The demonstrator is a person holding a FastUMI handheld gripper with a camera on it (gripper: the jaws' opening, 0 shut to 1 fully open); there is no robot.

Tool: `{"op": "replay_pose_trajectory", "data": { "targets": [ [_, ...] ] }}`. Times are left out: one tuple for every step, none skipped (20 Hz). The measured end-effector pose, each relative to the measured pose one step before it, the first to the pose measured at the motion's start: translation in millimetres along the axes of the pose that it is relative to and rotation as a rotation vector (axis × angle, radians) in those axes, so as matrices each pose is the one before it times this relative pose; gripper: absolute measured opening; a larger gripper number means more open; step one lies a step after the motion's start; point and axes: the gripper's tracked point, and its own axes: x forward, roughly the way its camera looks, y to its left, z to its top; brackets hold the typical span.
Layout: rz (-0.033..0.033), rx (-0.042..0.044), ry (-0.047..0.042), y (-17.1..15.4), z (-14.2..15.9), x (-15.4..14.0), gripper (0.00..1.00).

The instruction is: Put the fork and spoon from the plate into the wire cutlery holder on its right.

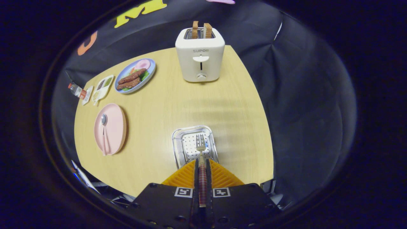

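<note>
The claw (202, 165) is clamped on the fork (201, 152) by its striped handle, metal tines pointing straight ahead over the perforated wire cutlery holder (179, 140) on the wooden worktop (178, 105).

I am working in a staged booth set up like a breakfast table: black cloth (295, 79) hangs behind a wooden bench (165, 105). A toaster (200, 57) with bread stands at its far edge, a plate of food (135, 75) near its far left corner.
</note>
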Motion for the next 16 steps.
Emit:
{"op": "replay_pose_trajectory", "data": {
  "targets": [
    [0.00058,-0.00305,-0.00629,1.38,1.61,0.55,0.08],
    [-0.00043,-0.00069,-0.00966,0.11,1.35,-1.09,0.1],
    [-0.00437,-0.00091,-0.0107,0.26,1.81,-1.14,0.1],
    [-0.00913,-0.00475,-0.01156,-1.5,1.71,-1.31,0.09],
    [-0.00254,-0.00079,-0.01791,0.2,3.63,-3.01,0.09],
    [-0.00186,-0.00264,-0.02018,2.36,2.35,-1.68,0.09],
    [0.00317,-0.00382,-0.01813,2.63,2.26,-3.81,0.09],
    [0.00321,-0.00993,-0.01927,4.33,0.34,-2.53,0.09],
    [0.01077,-0.00507,-0.0177,4.39,1.39,-3.28,0.14],
    [0.02276,-0.00652,-0.02625,9.45,2.13,-3.3,0.17],
    [0.00238,-0.00766,-0.01996,4.53,1.91,-1.66,0.24],
    [-0.00598,-0.00771,-0.0208,2.92,0.21,-0.83,0.27],
    [-0.00196,-0.00354,-0.02027,4.17,1.8,-1.6,0.29],
    [0.00553,-0.00085,-0.01735,7.35,0.13,-2.62,0.33],
    [0.00265,0.00034,-0.00776,6.57,-1.25,-1.75,0.43],
    [0.00187,0.01194,-0.00621,6.57,-1.19,-1.27,0.46]
  ]
}}
